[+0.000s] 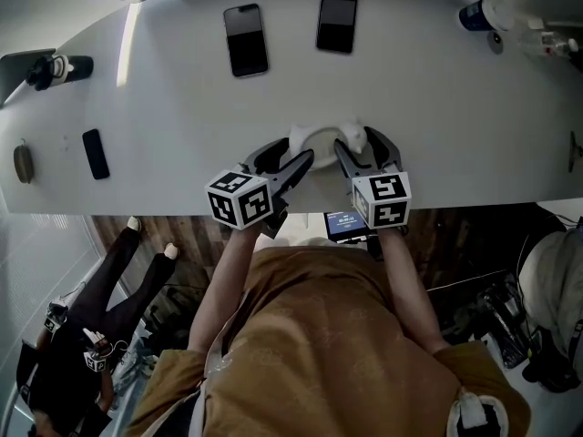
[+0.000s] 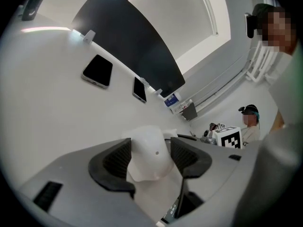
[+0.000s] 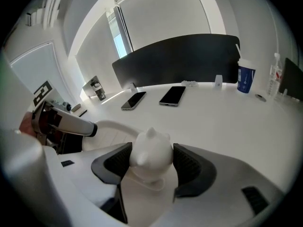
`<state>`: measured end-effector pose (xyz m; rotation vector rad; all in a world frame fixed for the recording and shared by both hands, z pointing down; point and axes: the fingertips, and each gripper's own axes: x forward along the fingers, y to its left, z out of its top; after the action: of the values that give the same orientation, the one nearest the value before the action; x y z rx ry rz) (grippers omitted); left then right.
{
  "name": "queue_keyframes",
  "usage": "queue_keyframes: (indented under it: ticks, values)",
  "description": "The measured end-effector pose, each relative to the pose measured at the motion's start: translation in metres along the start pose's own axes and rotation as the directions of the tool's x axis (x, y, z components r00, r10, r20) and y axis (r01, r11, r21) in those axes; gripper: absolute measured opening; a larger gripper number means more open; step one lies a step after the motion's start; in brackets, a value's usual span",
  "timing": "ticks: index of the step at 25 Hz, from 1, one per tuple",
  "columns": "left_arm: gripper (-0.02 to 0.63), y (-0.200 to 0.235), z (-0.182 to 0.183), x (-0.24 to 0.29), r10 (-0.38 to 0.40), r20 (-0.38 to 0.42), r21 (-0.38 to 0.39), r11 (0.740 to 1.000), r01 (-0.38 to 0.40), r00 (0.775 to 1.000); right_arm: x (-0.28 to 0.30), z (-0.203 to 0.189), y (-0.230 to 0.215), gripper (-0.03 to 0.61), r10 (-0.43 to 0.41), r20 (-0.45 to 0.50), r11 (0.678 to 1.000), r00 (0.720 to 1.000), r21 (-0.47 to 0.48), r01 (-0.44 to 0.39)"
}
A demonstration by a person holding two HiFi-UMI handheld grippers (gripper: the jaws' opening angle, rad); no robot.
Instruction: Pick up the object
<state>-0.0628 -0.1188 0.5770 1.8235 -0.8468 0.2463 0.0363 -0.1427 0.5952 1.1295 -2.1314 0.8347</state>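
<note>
A white moulded object (image 1: 321,140) with a small bear-shaped head (image 3: 150,151) sits at the near edge of the white table (image 1: 182,126). My left gripper (image 1: 303,160) is shut on its left part, a smooth white lobe (image 2: 147,154) between the dark pads. Gripping the bear-shaped end from the right, my right gripper (image 1: 350,150) is also shut. The right gripper view shows a curved white band (image 3: 111,125) running from the head to the left gripper. Whether the object rests on the table or is lifted I cannot tell.
Two dark phones (image 1: 246,40) (image 1: 338,16) lie at the far side. A small black device (image 1: 95,153), a brown item (image 1: 23,162) and a black flask (image 1: 59,68) are at the left. A blue cup (image 1: 474,15) stands far right. A black panel (image 3: 180,58) lines the back edge.
</note>
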Motion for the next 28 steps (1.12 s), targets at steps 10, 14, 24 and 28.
queue_keyframes:
  ticks: [10, 14, 24, 28]
  values:
    - [0.258, -0.015, 0.013, -0.014, -0.032, 0.071, 0.013, 0.999, 0.031, 0.997, -0.023, 0.026, 0.007, 0.258, -0.01, 0.134, 1.0, 0.991, -0.021, 0.013]
    - [0.258, -0.024, 0.018, -0.022, -0.045, 0.098, 0.032, 0.999, 0.042, 0.994, -0.035, 0.035, 0.012, 0.258, -0.005, 0.166, 1.0, 0.986, -0.015, 0.007]
    - [0.255, -0.049, 0.039, -0.043, -0.071, 0.167, 0.119, 0.992, 0.051, 0.983, -0.063, 0.069, 0.025, 0.258, -0.023, 0.267, 0.996, 0.963, -0.075, 0.044]
    - [0.252, -0.061, 0.053, -0.055, -0.085, 0.207, 0.154, 0.987, 0.053, 0.975, -0.075, 0.085, 0.034, 0.258, -0.02, 0.31, 0.996, 0.95, -0.074, 0.045]
